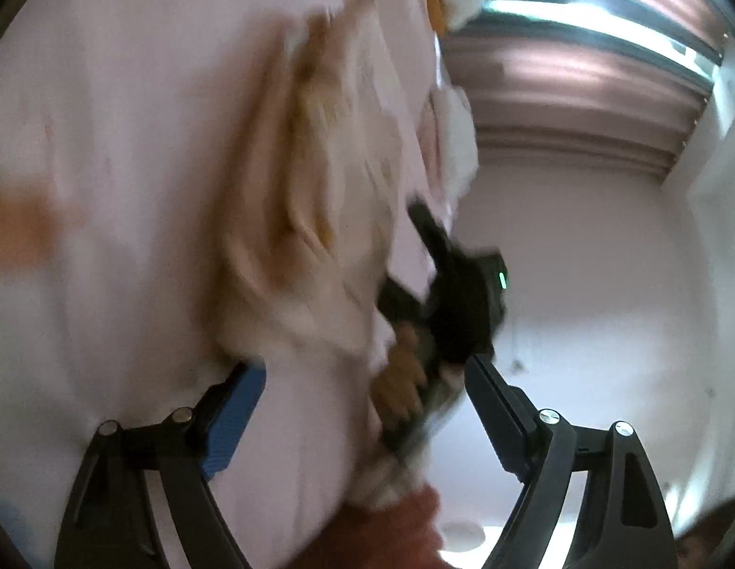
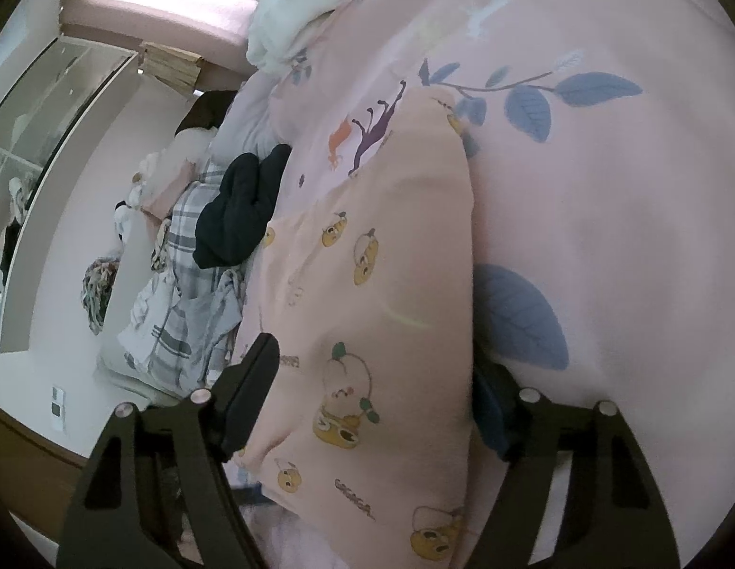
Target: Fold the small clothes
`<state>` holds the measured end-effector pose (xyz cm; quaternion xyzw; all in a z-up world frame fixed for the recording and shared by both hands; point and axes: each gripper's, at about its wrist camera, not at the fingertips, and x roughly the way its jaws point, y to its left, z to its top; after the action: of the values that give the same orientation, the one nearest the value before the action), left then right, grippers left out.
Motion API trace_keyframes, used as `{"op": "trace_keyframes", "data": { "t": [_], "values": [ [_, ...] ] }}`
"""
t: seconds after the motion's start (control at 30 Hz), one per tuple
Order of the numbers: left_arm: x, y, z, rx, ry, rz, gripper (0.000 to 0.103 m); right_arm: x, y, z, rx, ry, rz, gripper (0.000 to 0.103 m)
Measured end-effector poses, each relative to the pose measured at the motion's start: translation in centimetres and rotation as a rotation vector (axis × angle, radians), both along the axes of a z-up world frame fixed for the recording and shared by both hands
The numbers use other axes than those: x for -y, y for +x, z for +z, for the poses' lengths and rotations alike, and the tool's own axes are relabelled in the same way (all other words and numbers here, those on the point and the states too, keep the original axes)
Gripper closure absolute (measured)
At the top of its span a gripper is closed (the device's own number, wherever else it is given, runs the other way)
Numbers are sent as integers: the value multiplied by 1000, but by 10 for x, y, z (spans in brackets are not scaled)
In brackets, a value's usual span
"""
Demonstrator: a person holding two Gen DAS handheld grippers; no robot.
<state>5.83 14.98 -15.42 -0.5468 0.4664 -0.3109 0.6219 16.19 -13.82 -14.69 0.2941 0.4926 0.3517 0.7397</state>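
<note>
Print on the pink garment in the right wrist view: small yellow-and-white cartoon figures, about nine countable, plus one short line of dark lettering near 6 o'clock, too small to read for sure. Spread flat on the pink bedsheet, running from centre to 6 o'clock, passing between both fingers of the right gripper. Fingers wide apart; left finger at 8 o'clock beside the garment's edge, right finger at 4 o'clock partly hidden under the fabric edge; actual pinch on cloth not clear. Bedsheet printed with blue leaves on a branch at 1 o'clock, one large blue leaf at 4 o'clock, two small horse figures, one purple and one orange, at 11 o'clock. One dark navy garment at 9 o'clock, touching a grey plaid cloth below it. One white fluffy item at 12 o'clock.

Left wrist view heavily blurred. Left gripper fingers wide, nothing between them but bedsheet; blue pad at 7 o'clock. Same garment seen as a crumpled peach blur from 12 o'clock to centre. Other gripper's black body at centre-right, one green light on it, a hand gripping its handle.
</note>
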Motion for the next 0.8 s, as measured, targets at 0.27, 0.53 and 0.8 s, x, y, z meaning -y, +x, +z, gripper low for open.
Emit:
{"op": "trace_keyframes", "data": {
  "t": [0.27, 0.53, 0.8],
  "values": [
    [9, 23, 0, 4, 71, 77, 17, -9, -5, 3, 55, -66, 0, 27],
    [15, -2, 20, 15, 415, 84, 18, -7, -4, 0, 53, -48, 11, 28],
    [-5, 17, 13, -28, 367, 109, 18, -8, -3, 2, 62, -55, 12, 28]
  ]
}}
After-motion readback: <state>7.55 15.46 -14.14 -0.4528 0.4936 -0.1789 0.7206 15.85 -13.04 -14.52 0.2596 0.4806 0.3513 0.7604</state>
